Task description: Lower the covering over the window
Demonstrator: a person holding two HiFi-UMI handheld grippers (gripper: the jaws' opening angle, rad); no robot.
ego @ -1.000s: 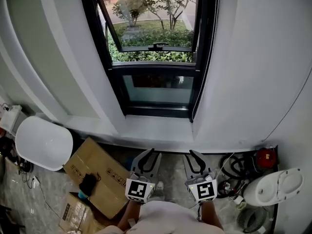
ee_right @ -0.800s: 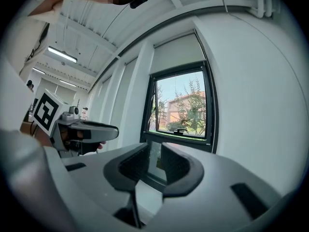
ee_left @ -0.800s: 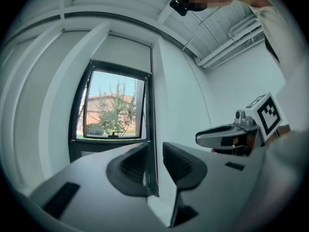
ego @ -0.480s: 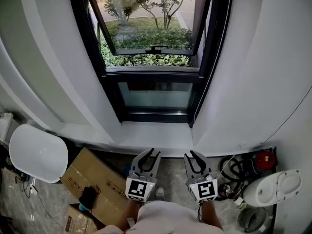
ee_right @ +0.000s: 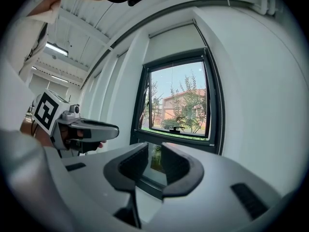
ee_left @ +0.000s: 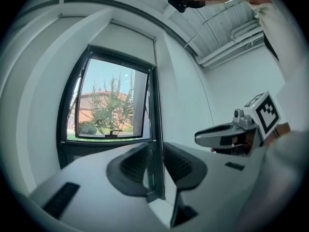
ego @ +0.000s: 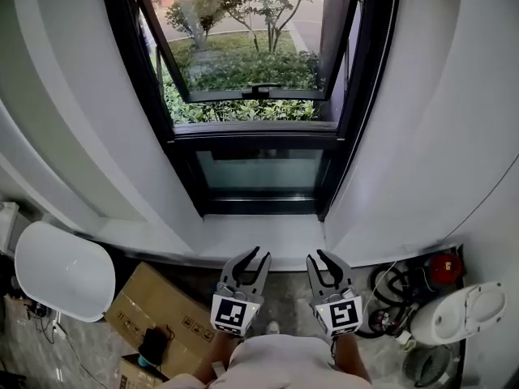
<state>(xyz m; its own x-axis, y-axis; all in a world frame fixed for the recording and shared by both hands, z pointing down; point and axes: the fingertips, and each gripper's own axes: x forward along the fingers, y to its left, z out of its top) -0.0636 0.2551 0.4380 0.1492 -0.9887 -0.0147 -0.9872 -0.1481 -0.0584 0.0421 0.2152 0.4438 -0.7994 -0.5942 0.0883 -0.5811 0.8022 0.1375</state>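
Window (ego: pixel 259 168) top cut by upper edge, small box (ego: pixel 135 374) cropped at bottom

text: none legible | cardboard box (ego: pixel 154 297): printed marks too small to read

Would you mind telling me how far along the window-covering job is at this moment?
Nothing looks done yet: the blind sits up above the window, whose glass is uncovered. In hand: the left gripper and right gripper point at the window, fingers apart, holding nothing. Left: taking hold of the blind and drawing it down over the glass.
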